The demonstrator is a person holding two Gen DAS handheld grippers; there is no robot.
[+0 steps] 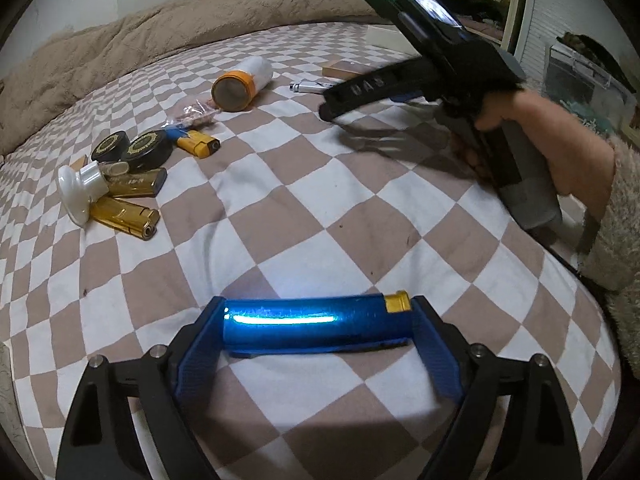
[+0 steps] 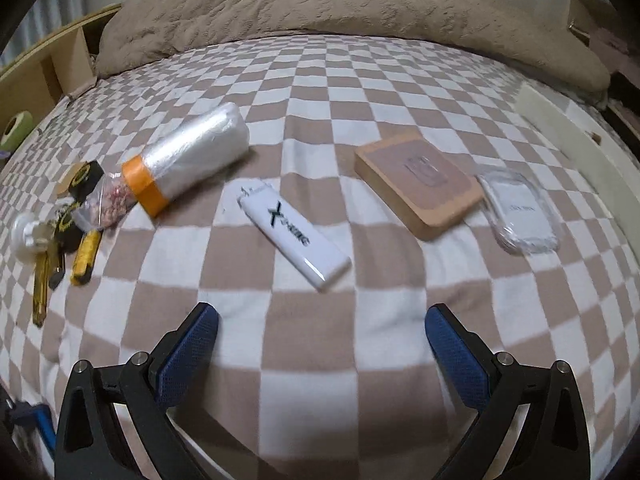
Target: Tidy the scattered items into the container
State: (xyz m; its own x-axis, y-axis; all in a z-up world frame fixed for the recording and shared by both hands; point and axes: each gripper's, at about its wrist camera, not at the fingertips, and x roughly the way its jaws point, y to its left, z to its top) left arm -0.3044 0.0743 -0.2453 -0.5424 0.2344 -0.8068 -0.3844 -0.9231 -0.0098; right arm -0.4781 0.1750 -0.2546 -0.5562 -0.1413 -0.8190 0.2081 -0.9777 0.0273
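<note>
A shiny blue lighter [image 1: 316, 326] with a gold tip was seen lying crosswise on the checkered bed cover [image 1: 304, 184] between the blue pads of the left gripper [image 1: 318, 330], whose jaws stood wide at its two ends; whether the pads pressed on it could not be told. The right gripper [image 2: 322, 334], held in a hand [image 1: 560, 152], was kept with jaws apart and empty just short of a white lighter [image 2: 294, 232]. An orange-capped roll [image 2: 188, 160], gold lighters [image 1: 128, 216] and black round tins [image 1: 132, 148] were left scattered farther off.
</note>
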